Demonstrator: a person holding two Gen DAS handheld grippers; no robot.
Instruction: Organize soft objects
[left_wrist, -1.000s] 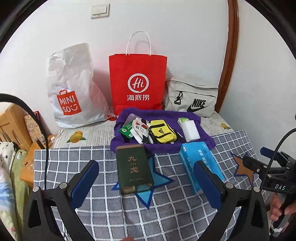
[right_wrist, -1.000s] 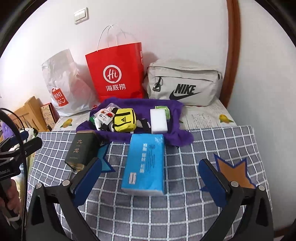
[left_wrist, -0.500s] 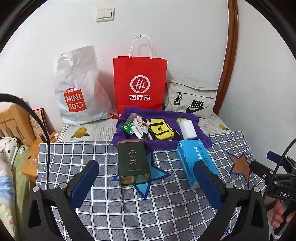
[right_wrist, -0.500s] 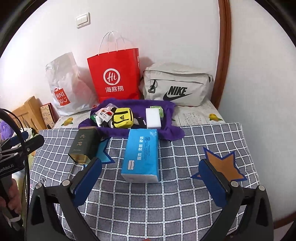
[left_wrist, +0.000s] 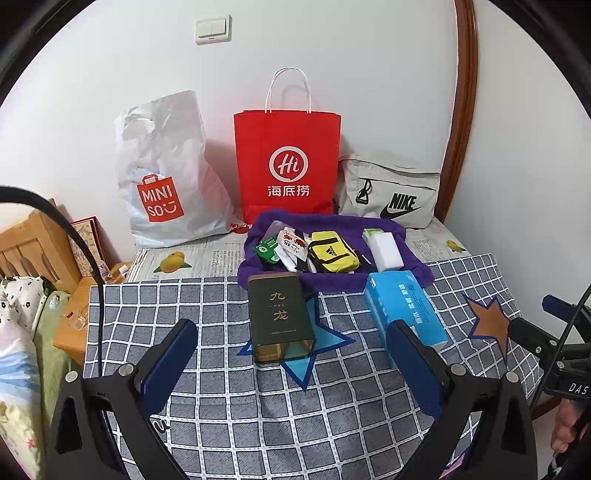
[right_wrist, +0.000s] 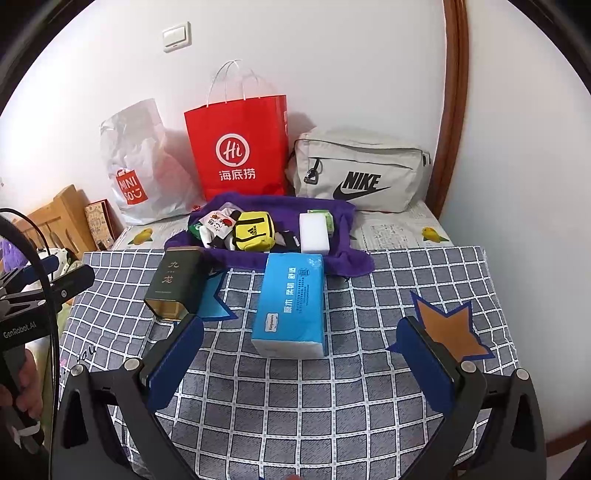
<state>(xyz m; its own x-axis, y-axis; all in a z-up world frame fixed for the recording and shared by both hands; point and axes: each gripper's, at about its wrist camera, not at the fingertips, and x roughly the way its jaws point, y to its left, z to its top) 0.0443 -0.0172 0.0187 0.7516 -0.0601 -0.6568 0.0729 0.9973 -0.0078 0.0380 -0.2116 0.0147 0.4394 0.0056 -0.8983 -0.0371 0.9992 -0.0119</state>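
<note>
Checked tablecloth (right_wrist: 332, 398) bears tissue pack (right_wrist: 291, 302); both claws gape empty.

A checked tablecloth (right_wrist: 332, 398) carries a green tin (left_wrist: 279, 317), blue tissue pack (right_wrist: 291, 302) and purple towel (right_wrist: 343, 254).

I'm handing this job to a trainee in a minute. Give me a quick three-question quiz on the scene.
1. True or false: the left claw is shut on the green tin.
2. What does the white sponge lie on?
A. the purple cloth
B. the blue tissue pack
C. the red bag
3. Fill in: the tin lies partly over a blue ____ on the checked tablecloth.

Key: 1 false, both claws are open and hold nothing; 2 A; 3 star.
</note>
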